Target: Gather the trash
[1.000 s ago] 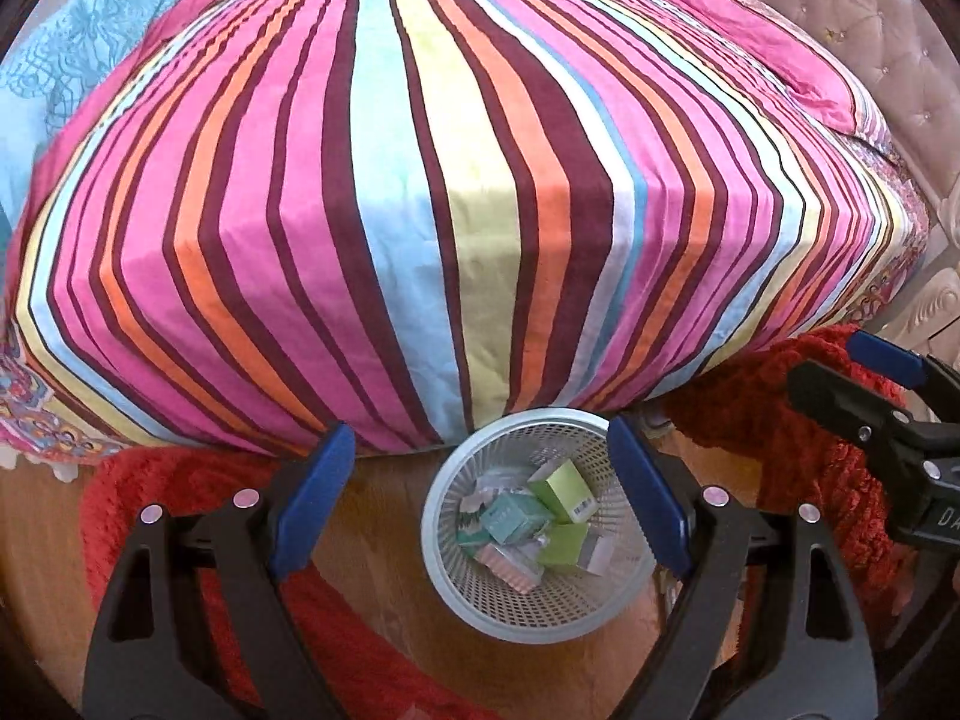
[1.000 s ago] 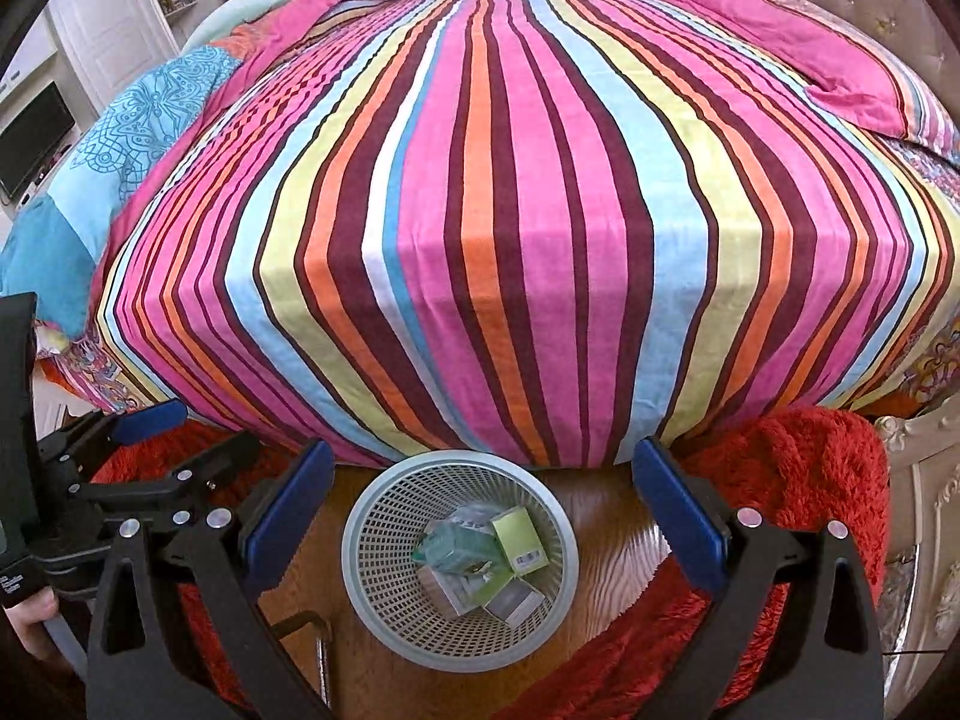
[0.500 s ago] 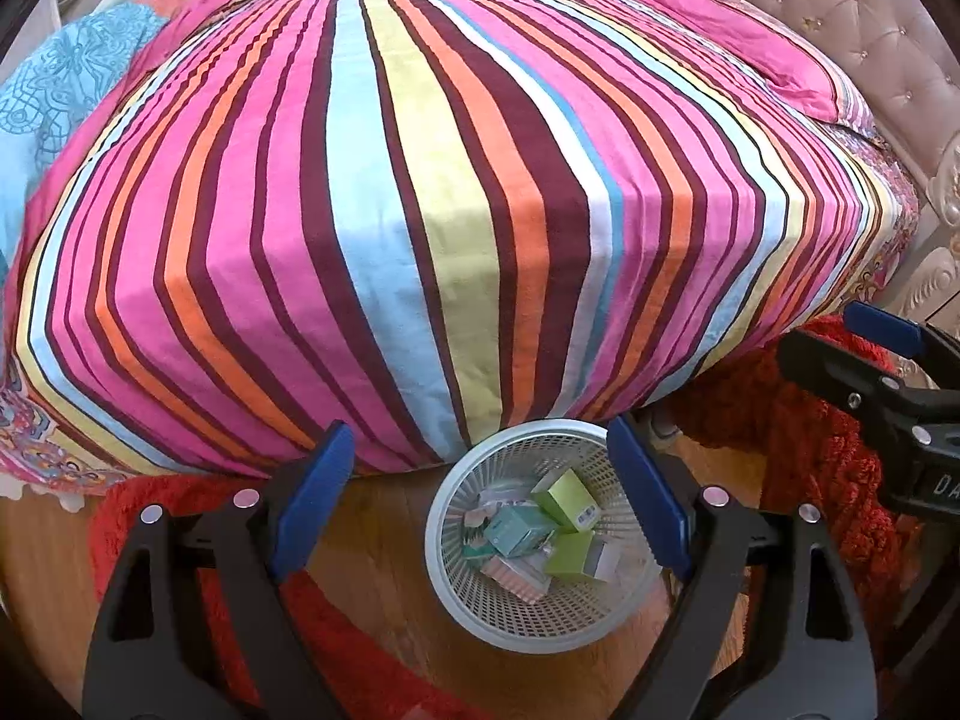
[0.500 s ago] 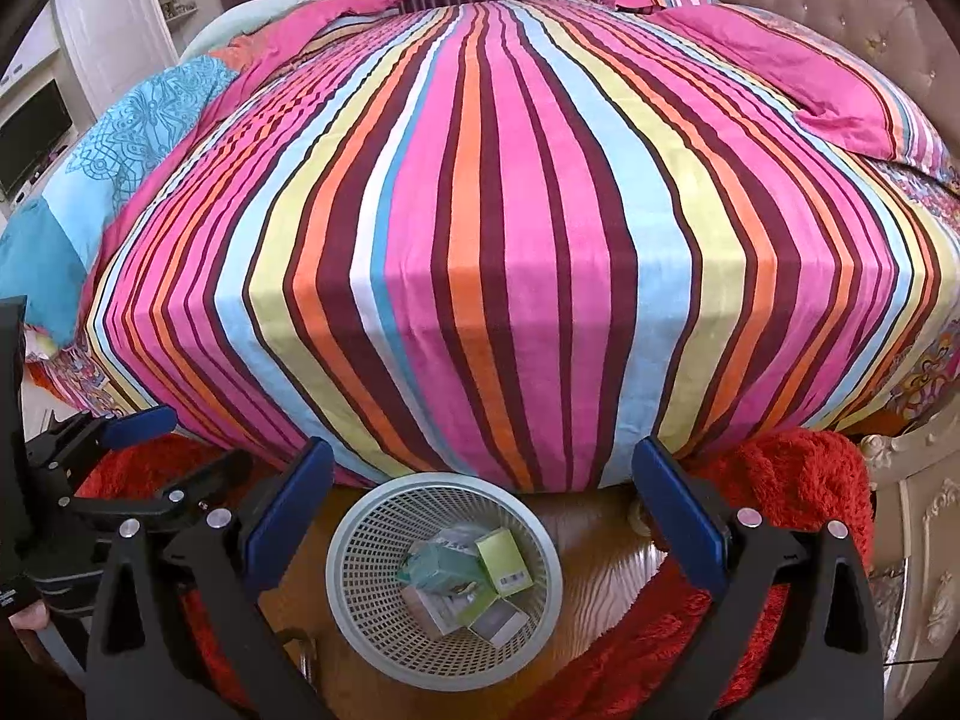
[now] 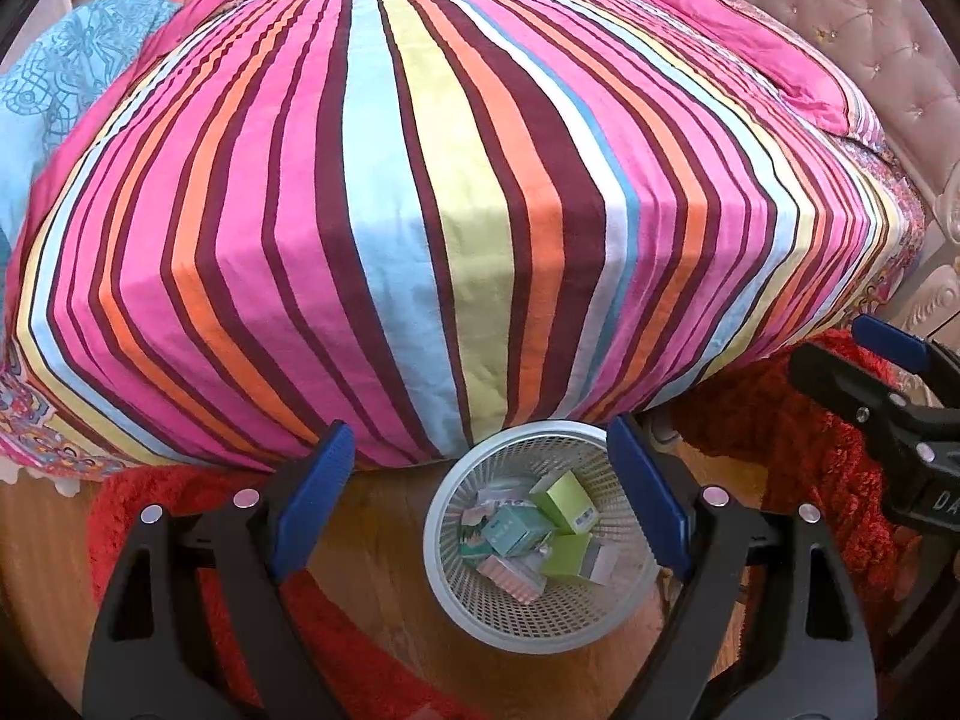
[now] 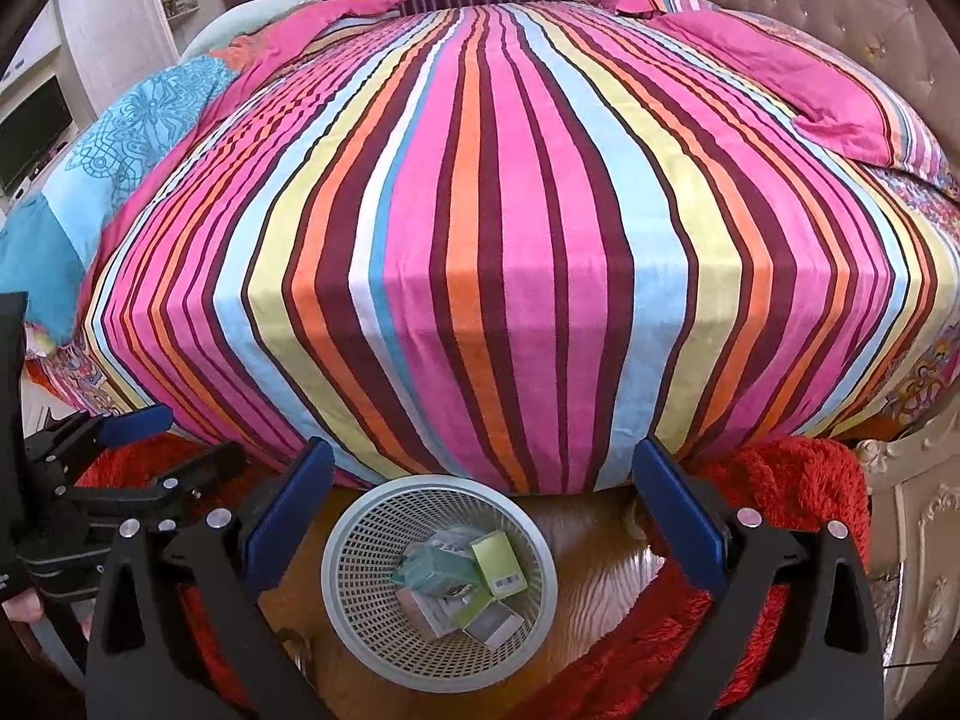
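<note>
A white mesh wastebasket [image 5: 480, 618] stands on the wooden floor at the foot of the bed; it also shows in the right wrist view [image 6: 354, 612]. Several small boxes lie inside: a green box [image 5: 564, 501], a teal box [image 5: 513, 531], a pink-striped one [image 5: 510, 576]. The right wrist view shows the green box [image 6: 498, 561] too. My left gripper [image 5: 480, 504] is open and empty, held above the basket. My right gripper [image 6: 480, 510] is open and empty, also above the basket. No trash shows on the bed.
A large bed with a striped cover [image 5: 420, 180] fills both views. A pink pillow [image 6: 792, 72] lies at its far right, a blue blanket [image 6: 120, 144] at its left. A red shaggy rug [image 6: 792, 480] lies on the wooden floor [image 5: 372, 540]. A padded headboard [image 5: 888, 36] stands right.
Both grippers have risen and tilted up, so more of the bed top shows and the basket sits lower in both views. Both stay open and empty.
</note>
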